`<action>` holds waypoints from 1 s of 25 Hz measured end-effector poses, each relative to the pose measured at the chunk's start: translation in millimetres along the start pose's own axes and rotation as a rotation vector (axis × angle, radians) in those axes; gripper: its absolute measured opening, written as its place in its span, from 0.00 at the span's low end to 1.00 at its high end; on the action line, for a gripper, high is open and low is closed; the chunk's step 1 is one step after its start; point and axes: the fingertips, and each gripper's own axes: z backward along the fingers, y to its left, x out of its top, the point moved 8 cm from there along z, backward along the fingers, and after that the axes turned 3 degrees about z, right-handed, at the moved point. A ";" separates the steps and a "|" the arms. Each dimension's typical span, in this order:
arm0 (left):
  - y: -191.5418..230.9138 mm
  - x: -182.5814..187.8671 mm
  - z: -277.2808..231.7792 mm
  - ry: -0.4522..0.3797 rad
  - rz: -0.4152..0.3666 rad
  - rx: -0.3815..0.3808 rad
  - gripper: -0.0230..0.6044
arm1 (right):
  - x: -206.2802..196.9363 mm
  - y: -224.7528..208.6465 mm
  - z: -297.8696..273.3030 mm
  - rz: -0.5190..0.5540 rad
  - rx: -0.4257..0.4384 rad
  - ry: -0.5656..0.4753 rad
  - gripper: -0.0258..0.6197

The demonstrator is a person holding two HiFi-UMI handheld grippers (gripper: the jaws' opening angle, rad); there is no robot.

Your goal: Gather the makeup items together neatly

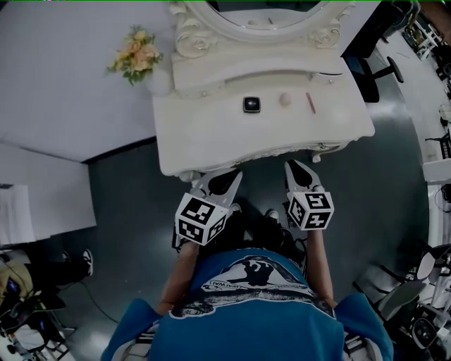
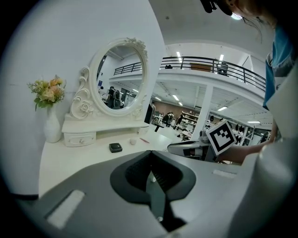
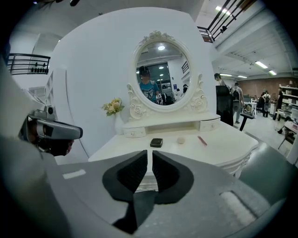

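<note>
Three makeup items lie in a row on the white vanity table (image 1: 211,141): a black compact (image 1: 251,104), a pale pink puff (image 1: 285,99) and a thin pink stick (image 1: 310,102). Both grippers hang in front of the table's near edge, short of the items. My left gripper (image 1: 232,176) is shut with nothing in it; in the left gripper view its tips (image 2: 150,151) meet, with the compact (image 2: 115,147) far ahead. My right gripper (image 1: 292,168) holds nothing, and its jaws (image 3: 150,153) stand only a narrow slit apart, pointing at the compact (image 3: 156,142).
An oval mirror (image 1: 261,17) in a carved frame and a small drawer shelf (image 1: 254,70) stand at the table's back. A vase of flowers (image 1: 135,55) sits at the back left corner. An office chair (image 1: 377,70) is to the right, white furniture (image 1: 42,190) to the left.
</note>
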 end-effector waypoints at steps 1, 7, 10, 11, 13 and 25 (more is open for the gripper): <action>-0.1 1.1 -0.2 -0.001 -0.008 -0.001 0.06 | 1.7 0.9 1.1 -0.003 0.001 -0.006 0.07; -6.7 5.4 -4.9 -0.011 -0.020 -0.017 0.06 | 7.4 10.5 8.1 -0.039 0.031 -0.039 0.03; -16.2 5.9 -11.1 -0.009 -0.027 -0.043 0.06 | 9.9 15.6 14.3 -0.032 0.052 -0.052 0.03; -19.9 6.1 -13.5 -0.005 -0.034 -0.053 0.06 | 11.1 17.1 16.6 -0.030 0.055 -0.061 0.03; -28.8 5.6 -17.6 0.004 -0.046 -0.070 0.06 | 13.8 19.3 21.7 -0.029 0.058 -0.084 0.03; -53.7 8.9 -31.9 0.017 -0.079 -0.114 0.06 | 19.5 14.5 45.9 -0.029 0.075 -0.127 0.04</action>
